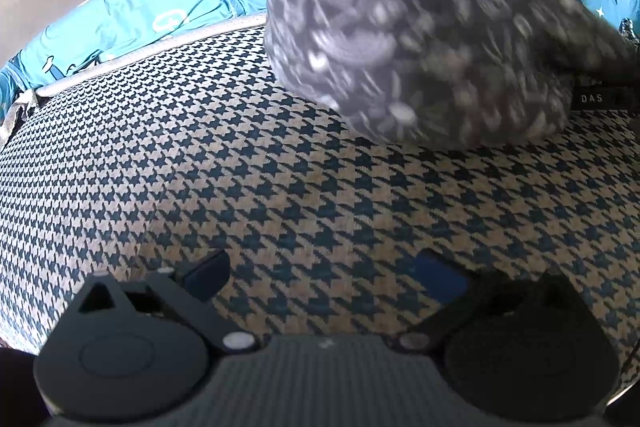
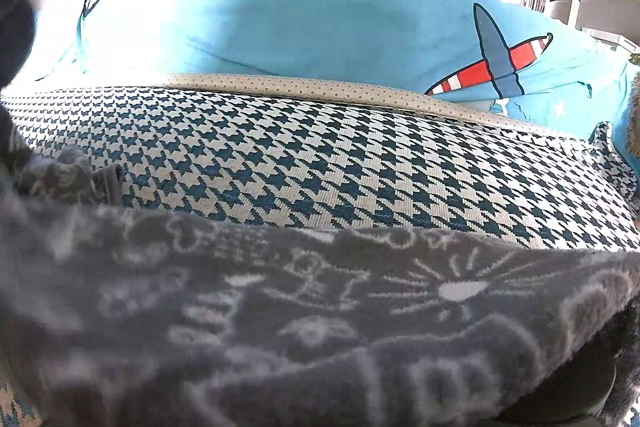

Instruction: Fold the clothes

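Note:
A grey fleece garment (image 1: 420,19) with a white doodle print hangs blurred over the upper right of the left wrist view, its lower end touching the houndstooth seat cushion (image 1: 200,155). My left gripper (image 1: 324,277) is low over the cushion, open, with nothing between its fingers and clear of the garment. In the right wrist view the same grey garment (image 2: 320,315) drapes across the whole lower half. It hides my right gripper's fingers; only a dark edge of the housing (image 2: 568,403) shows, so whether it grips the cloth is unclear.
A blue sheet with plane and star prints (image 2: 340,27) covers the backrest behind the houndstooth cushion (image 2: 320,155). A dotted beige trim (image 2: 320,87) runs between them. A dark strip with white letters (image 1: 592,98) sits at the right edge. Doorways and a chair stand beyond.

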Tool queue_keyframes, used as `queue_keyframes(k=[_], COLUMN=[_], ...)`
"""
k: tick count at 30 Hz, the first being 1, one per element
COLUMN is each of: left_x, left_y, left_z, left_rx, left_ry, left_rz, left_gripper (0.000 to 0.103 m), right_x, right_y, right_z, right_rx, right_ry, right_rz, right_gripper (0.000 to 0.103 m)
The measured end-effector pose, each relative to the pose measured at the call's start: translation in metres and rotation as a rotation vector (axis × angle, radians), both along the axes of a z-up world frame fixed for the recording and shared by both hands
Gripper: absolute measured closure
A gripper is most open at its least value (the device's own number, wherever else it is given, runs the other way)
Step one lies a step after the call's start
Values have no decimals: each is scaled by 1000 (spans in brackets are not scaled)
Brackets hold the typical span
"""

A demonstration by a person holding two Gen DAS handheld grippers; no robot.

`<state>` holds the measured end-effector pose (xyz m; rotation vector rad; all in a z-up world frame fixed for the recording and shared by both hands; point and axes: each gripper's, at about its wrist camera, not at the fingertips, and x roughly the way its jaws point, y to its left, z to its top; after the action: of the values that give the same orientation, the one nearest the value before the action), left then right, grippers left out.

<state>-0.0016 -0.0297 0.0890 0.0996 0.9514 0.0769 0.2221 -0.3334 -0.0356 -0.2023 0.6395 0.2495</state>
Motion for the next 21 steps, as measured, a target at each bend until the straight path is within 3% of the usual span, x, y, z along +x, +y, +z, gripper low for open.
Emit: queue_keyframes(k=[6, 9, 15, 21], left_x=[41, 32, 57, 90], left_y=[2, -12, -32, -20], left_z=[-1, -12, -26, -28], left_rx=[-17, -6, 9, 5], left_ry=[21, 22, 31, 35], left_rz=[-5, -20, -34, -25], left_gripper=[0, 0, 0, 0], right_x=[-10, -10, -10, -10], right_y=[2, 2, 3, 3], right_z=[-1, 0, 0, 0], right_rx=[-4, -1, -3, -3], right_ry=[-3, -2, -2, -2], right_rz=[0, -1, -1, -2], right_gripper=[0, 0, 0, 0])
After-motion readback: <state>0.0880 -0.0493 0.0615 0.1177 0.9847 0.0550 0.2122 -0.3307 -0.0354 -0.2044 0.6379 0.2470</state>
